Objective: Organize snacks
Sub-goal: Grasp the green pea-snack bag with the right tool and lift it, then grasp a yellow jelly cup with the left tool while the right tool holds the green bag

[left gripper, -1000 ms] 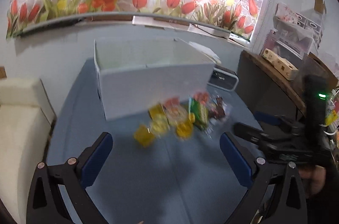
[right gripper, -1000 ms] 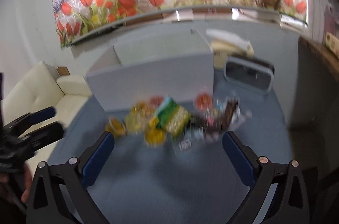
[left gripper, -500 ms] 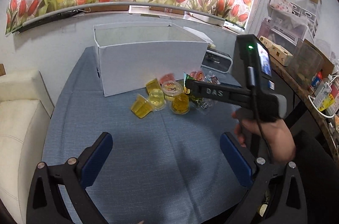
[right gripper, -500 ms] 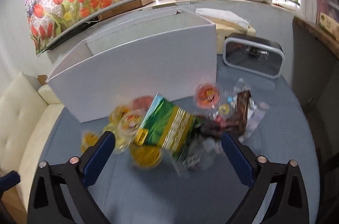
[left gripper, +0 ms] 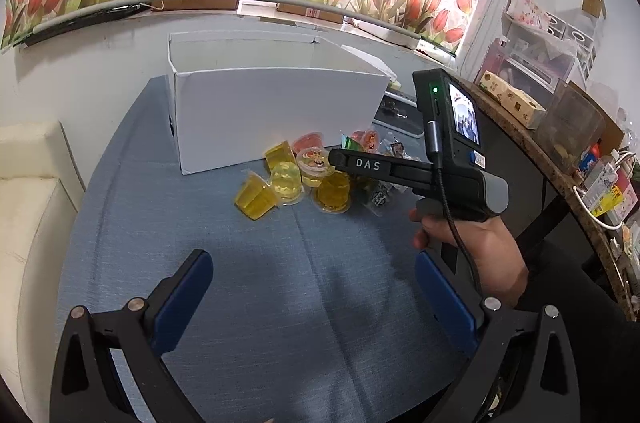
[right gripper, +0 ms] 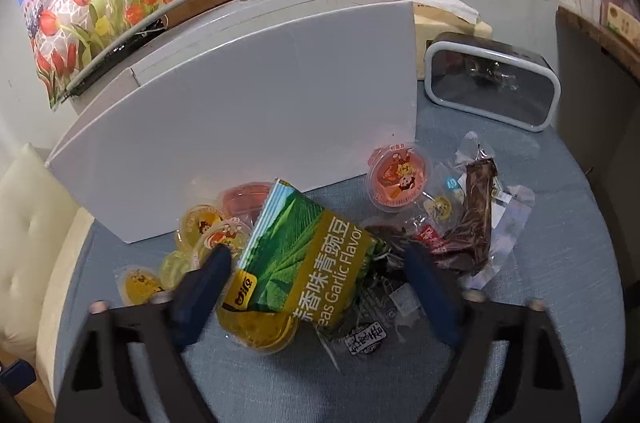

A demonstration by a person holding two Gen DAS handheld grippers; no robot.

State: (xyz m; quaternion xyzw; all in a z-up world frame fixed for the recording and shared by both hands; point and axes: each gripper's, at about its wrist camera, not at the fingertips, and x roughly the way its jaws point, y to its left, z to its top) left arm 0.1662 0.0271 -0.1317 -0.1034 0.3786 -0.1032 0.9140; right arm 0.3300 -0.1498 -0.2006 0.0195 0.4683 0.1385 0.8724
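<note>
Right gripper [right gripper: 316,263] angled down, jaws just been closing, pads straddling a green pack, contact unclear. Left gripper [left gripper: 314,283] hovers, jaws wide, nothing between.

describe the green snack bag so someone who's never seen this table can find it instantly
Start at the white box on the blue tablecloth; a heap of snacks lies at its front wall. In that heap, the green pea bag lies tilted over the yellow jelly cups, between the right tongs. It alone is green, leaf-printed, lettered "Garlic Flavor".
</note>
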